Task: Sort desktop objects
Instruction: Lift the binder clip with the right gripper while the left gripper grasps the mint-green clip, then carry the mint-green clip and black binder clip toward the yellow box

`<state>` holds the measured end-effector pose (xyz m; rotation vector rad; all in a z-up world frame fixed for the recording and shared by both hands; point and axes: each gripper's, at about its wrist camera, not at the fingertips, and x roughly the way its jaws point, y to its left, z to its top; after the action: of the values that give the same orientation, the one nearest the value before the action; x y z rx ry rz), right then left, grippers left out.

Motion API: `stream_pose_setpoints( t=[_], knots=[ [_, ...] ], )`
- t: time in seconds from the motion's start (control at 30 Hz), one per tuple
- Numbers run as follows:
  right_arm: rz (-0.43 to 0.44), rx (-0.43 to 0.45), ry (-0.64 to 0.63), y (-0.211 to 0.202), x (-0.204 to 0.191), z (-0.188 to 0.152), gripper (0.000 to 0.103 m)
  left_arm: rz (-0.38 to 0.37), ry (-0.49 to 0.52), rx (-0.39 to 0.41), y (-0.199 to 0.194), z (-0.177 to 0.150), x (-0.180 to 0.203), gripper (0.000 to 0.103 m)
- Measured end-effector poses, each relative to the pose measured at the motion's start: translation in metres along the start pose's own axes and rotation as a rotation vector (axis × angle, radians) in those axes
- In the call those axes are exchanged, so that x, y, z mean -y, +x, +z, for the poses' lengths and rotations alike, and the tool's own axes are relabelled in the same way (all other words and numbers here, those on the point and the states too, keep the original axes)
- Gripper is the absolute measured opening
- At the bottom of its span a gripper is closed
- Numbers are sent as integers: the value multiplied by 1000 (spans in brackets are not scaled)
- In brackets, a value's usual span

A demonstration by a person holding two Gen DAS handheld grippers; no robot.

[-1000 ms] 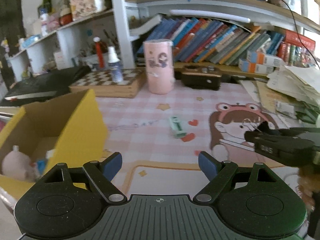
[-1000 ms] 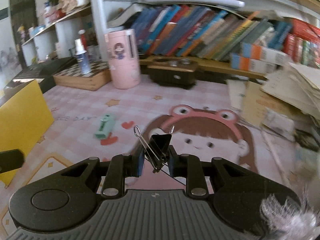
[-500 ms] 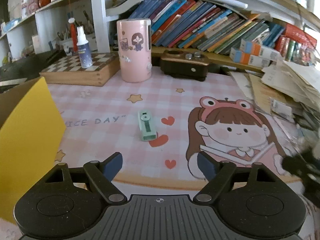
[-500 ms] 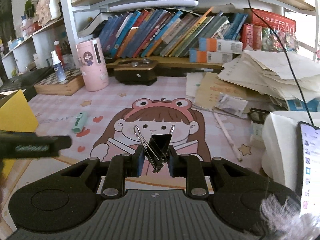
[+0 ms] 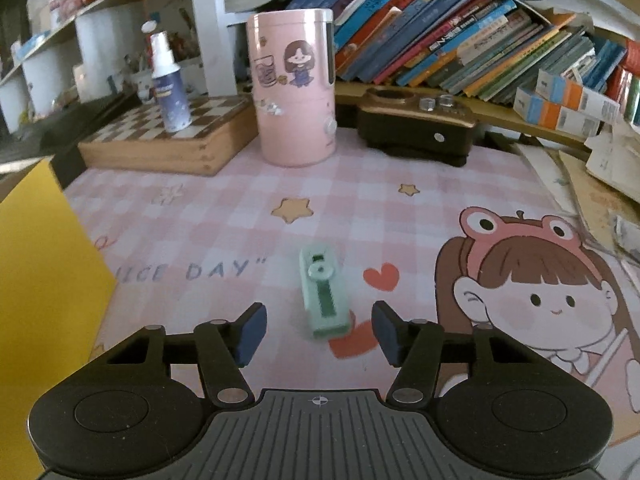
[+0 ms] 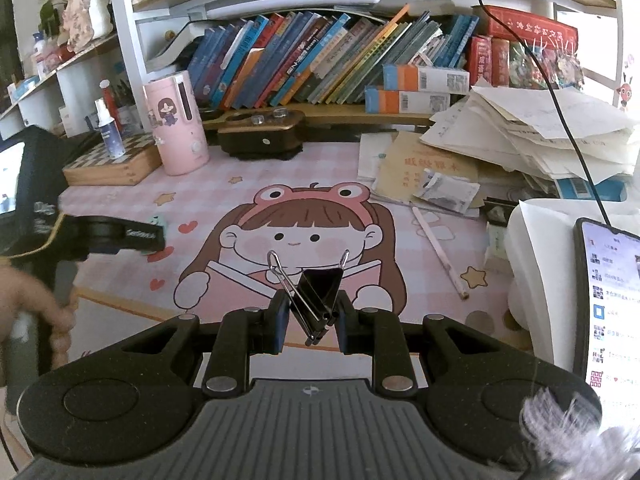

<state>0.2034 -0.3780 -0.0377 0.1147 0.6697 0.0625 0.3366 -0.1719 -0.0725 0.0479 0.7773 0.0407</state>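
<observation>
Here the left tongs (image 5: 318,330) are closing on either side of the near end of the mint-green correction tape (image 5: 324,294), which is lying flat on the tabletop (image 5: 224,216); the pads are not yet touching it, lined up across its narrow width probably for an easy pinch. The right tongs (image 6: 310,322) are staying clamped on a black binder clip (image 6: 318,292), holding it clear of the surface. Beyond, the yellow box (image 5: 44,264) is likely waiting as the sorting bin.
</observation>
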Motion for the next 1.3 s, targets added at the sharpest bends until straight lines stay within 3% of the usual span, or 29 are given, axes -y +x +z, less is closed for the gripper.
stream_pose_setpoints(
  t=[0.23, 0.37, 0.5, 0.8, 1.3],
  knots=[
    [1, 9, -13, -6, -5, -1, 22, -9, 8, -6, 16, 5, 2, 46],
    [1, 9, -18, -8, -6, -2, 22, -41, 37, -4, 17, 8, 5, 23],
    [4, 15, -32, -12, -10, -2, 22, -56, 33, 8, 8, 9, 5, 23],
    [31, 23, -48, -13, -16, 2, 22, -155, 4, 99, -55, 4, -9, 23],
    [134, 13, -106, -23, -41, -4, 22, -154, -31, 118, -125, -34, -40, 23]
  ],
)
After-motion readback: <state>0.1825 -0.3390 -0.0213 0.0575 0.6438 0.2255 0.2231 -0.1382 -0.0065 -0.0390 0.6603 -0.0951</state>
